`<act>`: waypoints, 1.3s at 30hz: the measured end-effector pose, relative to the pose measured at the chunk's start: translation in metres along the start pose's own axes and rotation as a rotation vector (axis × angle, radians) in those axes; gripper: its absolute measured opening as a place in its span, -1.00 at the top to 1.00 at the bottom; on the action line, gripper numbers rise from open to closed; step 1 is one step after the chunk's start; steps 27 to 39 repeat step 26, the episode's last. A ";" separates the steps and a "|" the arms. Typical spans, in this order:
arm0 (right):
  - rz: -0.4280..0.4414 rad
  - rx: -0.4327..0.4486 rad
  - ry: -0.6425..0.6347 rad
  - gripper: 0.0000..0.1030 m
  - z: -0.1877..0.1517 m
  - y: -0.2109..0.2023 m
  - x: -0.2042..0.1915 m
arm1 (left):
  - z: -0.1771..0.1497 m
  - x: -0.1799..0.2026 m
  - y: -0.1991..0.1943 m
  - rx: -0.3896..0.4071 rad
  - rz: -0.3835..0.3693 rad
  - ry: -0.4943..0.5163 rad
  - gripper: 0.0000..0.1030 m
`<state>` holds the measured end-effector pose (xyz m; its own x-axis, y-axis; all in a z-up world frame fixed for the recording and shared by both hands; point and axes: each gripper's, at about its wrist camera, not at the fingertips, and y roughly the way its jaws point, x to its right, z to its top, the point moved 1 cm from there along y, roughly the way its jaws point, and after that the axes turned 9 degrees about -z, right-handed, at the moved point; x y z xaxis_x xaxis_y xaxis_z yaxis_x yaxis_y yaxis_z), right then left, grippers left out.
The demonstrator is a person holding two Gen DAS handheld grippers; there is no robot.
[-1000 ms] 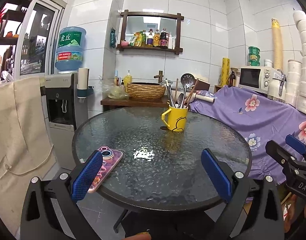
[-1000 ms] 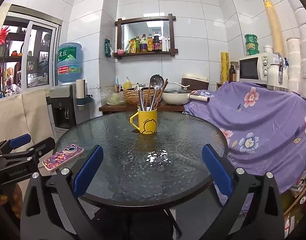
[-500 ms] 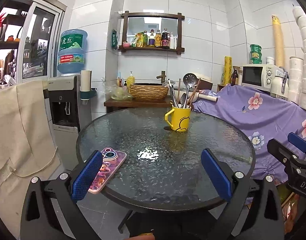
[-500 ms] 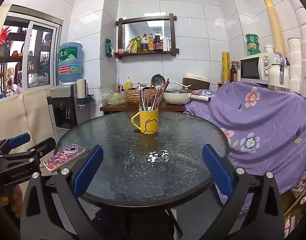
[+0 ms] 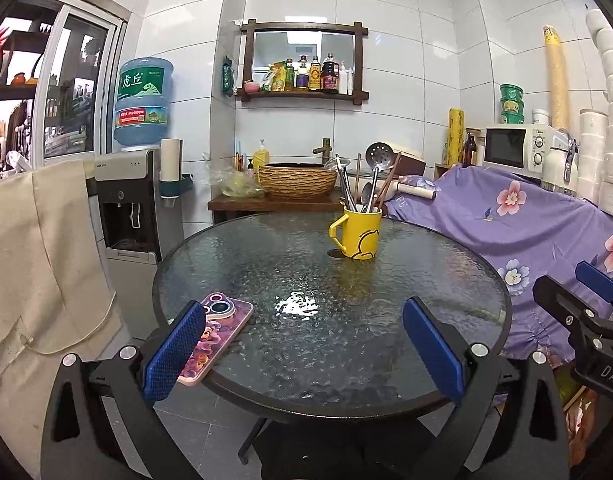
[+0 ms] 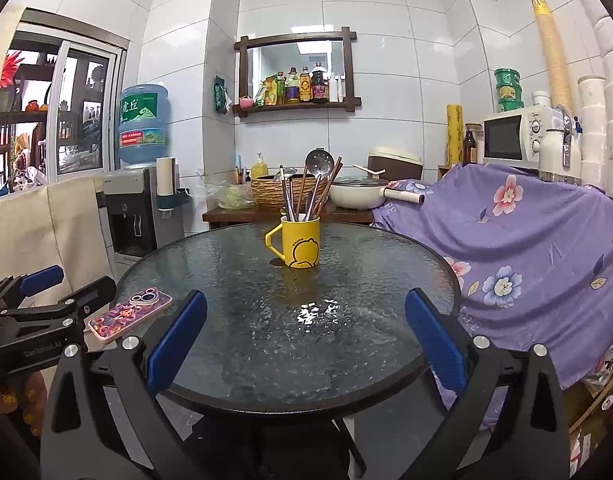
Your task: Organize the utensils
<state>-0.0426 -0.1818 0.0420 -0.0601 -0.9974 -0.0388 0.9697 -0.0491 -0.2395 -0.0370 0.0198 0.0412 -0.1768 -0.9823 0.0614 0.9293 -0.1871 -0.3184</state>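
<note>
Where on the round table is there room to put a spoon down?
The table is bare between the mug and the near rim, and along its right side. The phone takes the near-left edge. The mug is crowded with utensils.

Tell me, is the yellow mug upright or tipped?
Upright: the yellow mug stands on the glass table, utensils sticking up from its mouth.

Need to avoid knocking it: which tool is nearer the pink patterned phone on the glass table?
Left. The left tool has its left finger beside the pink patterned phone; the right tool hangs further right.
</note>
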 end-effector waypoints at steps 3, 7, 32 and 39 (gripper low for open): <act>-0.001 0.003 -0.001 -0.89 0.000 0.000 0.000 | 0.001 -0.001 -0.001 0.004 -0.003 0.000 -0.88; 0.000 -0.001 -0.004 -0.89 0.000 0.000 0.000 | 0.000 -0.001 -0.001 0.004 0.000 0.001 -0.88; 0.003 -0.014 -0.005 -0.89 -0.004 0.000 0.000 | 0.001 -0.001 0.000 -0.001 0.003 -0.001 -0.88; 0.003 -0.014 -0.005 -0.89 -0.004 0.000 0.000 | 0.001 -0.001 0.000 -0.001 0.003 -0.001 -0.88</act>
